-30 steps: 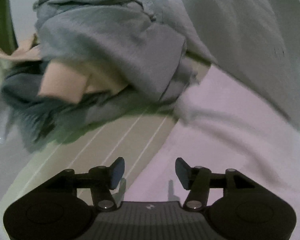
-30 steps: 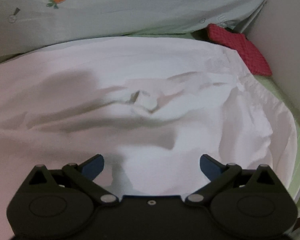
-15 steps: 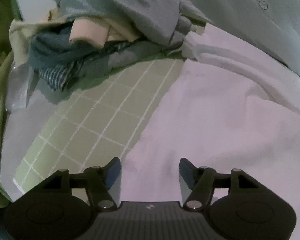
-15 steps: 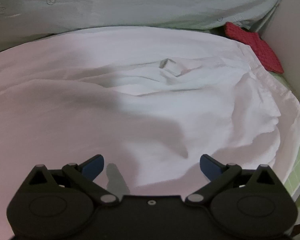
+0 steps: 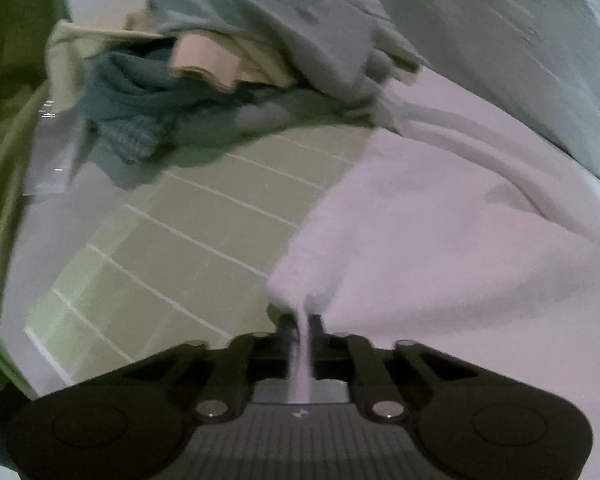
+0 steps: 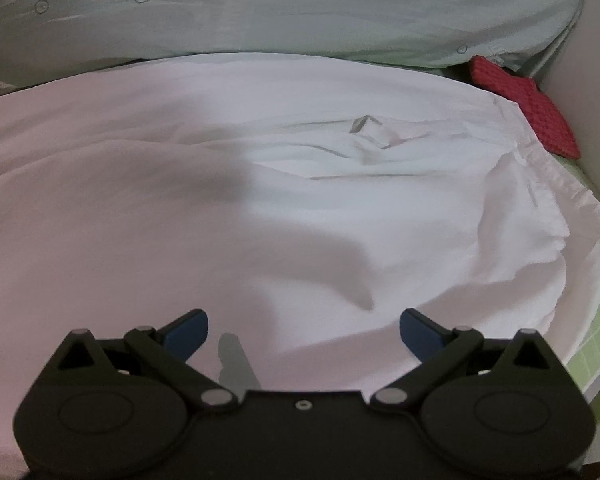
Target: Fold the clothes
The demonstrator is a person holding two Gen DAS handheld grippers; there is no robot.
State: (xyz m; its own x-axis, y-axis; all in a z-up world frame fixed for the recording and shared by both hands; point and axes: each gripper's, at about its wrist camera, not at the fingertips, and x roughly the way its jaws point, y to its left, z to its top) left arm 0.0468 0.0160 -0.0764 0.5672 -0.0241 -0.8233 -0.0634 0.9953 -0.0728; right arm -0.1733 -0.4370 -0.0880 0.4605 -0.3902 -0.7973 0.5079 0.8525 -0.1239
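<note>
Across the green grid mat [image 5: 188,240] lies a pale pink-white shirt [image 6: 300,208], rumpled, with soft folds and a small neck tag, unreadable. Left tool [image 5: 302,326] pinches the shirt's edge, lifting a peak. Right tool [image 6: 302,326] hovers wide above the cloth. No writing is legible.

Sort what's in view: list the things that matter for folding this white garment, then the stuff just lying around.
In the job:
- white garment, spread out
- left gripper, shut on the garment's edge
- right gripper, open above the garment
- green grid mat underneath

Just lying about:
- heap of grey and beige clothes
- carrot-print bedding
- red cloth
</note>
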